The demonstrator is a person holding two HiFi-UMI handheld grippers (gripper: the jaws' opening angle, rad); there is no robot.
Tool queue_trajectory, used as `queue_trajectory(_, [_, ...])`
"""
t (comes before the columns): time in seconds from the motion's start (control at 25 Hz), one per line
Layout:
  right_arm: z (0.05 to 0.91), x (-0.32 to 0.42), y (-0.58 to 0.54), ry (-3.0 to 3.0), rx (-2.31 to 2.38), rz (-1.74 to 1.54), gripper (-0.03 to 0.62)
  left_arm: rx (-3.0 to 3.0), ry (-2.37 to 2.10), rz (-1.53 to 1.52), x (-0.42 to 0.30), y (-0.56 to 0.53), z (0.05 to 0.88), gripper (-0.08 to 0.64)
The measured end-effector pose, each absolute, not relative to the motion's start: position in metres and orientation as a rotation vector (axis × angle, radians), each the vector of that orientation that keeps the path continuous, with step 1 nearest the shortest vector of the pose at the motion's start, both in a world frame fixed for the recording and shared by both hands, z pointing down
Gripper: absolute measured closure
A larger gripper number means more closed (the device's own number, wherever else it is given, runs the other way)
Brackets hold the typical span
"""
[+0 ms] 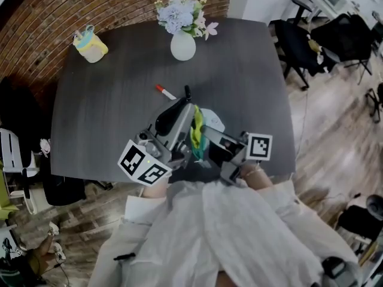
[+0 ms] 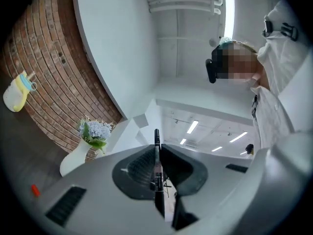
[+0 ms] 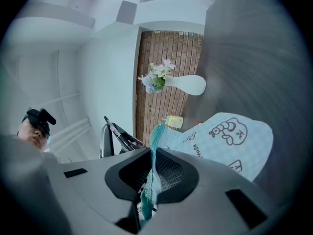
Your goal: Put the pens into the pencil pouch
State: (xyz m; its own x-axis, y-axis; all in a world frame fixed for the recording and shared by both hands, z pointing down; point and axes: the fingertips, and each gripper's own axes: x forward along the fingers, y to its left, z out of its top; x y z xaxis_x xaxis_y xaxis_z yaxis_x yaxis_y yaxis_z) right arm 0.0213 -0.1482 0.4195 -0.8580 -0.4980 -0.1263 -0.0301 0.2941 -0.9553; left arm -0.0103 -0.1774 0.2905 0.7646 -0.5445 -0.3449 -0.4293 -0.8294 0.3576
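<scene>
At the near edge of the dark grey table (image 1: 108, 118), both grippers meet in front of the person's white top.

**Head view only:**
- It takes in the whole tabletop, the wood floor (image 1: 323, 100) and the black chairs (image 1: 335, 34) off to the right.
- The brick wall (image 1: 119, 5) runs behind the table.

**Left gripper view only:**
- It tilts upward and shows white ceiling with strip lights (image 2: 191, 127).
- The left gripper (image 2: 157, 169) has its jaws narrow, clamped on a black pen (image 2: 156, 153) that stands upright between the pads with its tip above them.

**Right gripper view only:**
- It shows the print on the pale blue pencil pouch (image 3: 225, 141).
- The right gripper (image 3: 152, 173) has its jaws nearly together, pinching the pouch's teal edge.
- The rest of the pouch spreads out over the table beyond the jaws.
- The other gripper and its pen show just beside it, to the left.

**Surface and room:**
- The table is matte and mostly bare.
- The white vase (image 1: 183, 45) holding pale flowers stands at the far side.
- The yellow cup (image 1: 91, 45) sits at the far left corner.
- The red-capped pen (image 1: 165, 92) lies mid-table, just beyond the grippers and apart from the pouch.

**Counts:**
- one table
- one pouch
- one vase
- one cup
- two grippers
- two pens, one held and one lying loose
</scene>
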Motion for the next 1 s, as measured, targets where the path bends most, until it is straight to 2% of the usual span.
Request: queue_trajectory(1.0, [0.421,0.048,-0.158,2.027,-0.484,-1.596,0.561,2.789,-0.653,-0.391,0.019,-0.154,0.354,0.518])
